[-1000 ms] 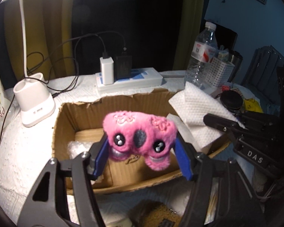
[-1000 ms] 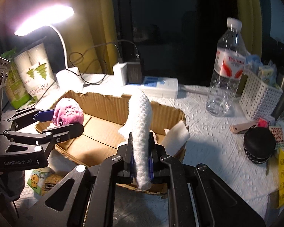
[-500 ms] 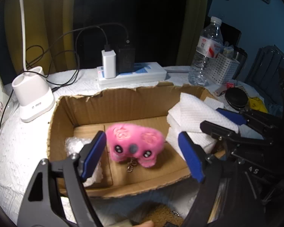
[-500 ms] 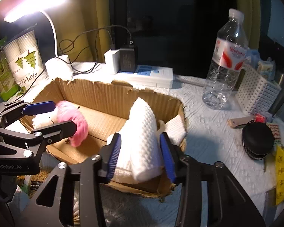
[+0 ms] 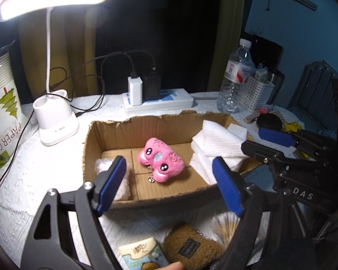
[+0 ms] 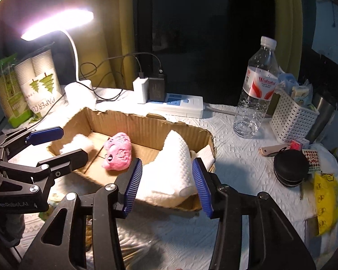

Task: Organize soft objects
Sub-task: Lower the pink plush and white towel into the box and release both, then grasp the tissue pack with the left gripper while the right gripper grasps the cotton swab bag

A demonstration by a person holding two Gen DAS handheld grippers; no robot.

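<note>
A pink plush toy (image 5: 161,160) with a bead chain lies on the floor of the open cardboard box (image 5: 146,124); it also shows in the right wrist view (image 6: 119,154). A folded white towel (image 6: 169,168) rests in the box's right end (image 5: 216,148). A white fluffy piece (image 5: 121,180) lies in the left end. My left gripper (image 5: 169,182) is open and empty above the box's near wall. My right gripper (image 6: 166,184) is open and empty, with the towel lying loose between its fingers.
A brown fuzzy pouch (image 5: 191,245) and a tissue pack (image 5: 144,256) lie on the table in front of the box. A desk lamp (image 5: 56,121), power strip (image 5: 157,103), water bottle (image 6: 256,90), white basket (image 6: 293,117) and black round case (image 6: 289,168) surround the box.
Both grippers opened and drew back. The pink plush dropped from the left gripper onto the box floor, and the towel was let go by the right gripper into the box's right end.
</note>
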